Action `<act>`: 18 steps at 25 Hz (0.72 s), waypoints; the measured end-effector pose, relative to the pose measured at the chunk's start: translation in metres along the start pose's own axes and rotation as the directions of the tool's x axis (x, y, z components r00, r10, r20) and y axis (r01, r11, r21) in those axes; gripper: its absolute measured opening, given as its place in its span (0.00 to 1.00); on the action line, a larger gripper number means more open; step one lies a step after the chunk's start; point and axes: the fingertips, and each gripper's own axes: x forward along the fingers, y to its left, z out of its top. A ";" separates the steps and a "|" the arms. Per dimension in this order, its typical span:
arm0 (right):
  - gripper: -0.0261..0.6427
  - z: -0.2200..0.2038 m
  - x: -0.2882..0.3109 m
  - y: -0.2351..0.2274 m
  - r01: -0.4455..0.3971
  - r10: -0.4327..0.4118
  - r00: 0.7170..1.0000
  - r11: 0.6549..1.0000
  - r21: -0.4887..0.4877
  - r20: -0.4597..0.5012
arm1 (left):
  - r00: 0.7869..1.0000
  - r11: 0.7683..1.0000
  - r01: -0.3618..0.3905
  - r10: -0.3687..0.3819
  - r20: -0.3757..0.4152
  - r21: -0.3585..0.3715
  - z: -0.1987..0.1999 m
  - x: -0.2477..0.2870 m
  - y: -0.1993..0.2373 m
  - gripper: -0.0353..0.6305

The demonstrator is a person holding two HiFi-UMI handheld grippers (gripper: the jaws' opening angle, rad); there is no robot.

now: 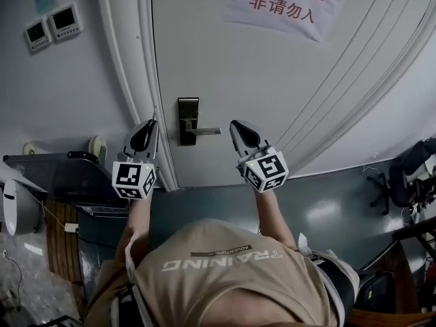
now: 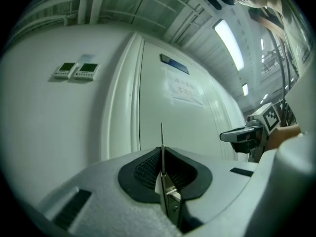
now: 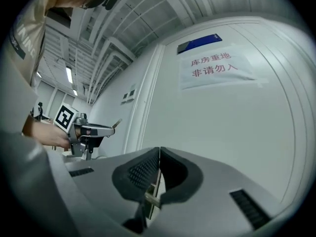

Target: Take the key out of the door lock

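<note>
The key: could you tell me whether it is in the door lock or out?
Out. The left gripper is shut on the key, whose blade sticks up between the jaws, away from the lock.

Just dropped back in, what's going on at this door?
A person faces the door with tongs in each hand. The left tongs are shut on the key, whose thin blade sticks up between them, clear of the lock. The right tongs are shut and empty. Both are held short of the door.
</note>
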 end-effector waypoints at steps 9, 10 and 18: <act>0.06 -0.014 0.005 0.011 -0.023 0.022 0.999 0.999 -0.026 -0.032 | 1.000 1.000 -0.008 0.008 -0.010 -0.008 -0.015 0.011 0.002 0.09; 0.06 -0.015 0.005 0.011 -0.011 0.010 1.000 1.000 -0.020 -0.028 | 1.000 1.000 -0.007 0.006 -0.010 -0.018 -0.017 0.014 0.001 0.09; 0.06 -0.016 0.012 0.018 0.009 -0.009 1.000 0.999 -0.032 -0.023 | 1.000 0.999 0.025 -0.025 -0.015 -0.024 -0.019 0.023 -0.001 0.09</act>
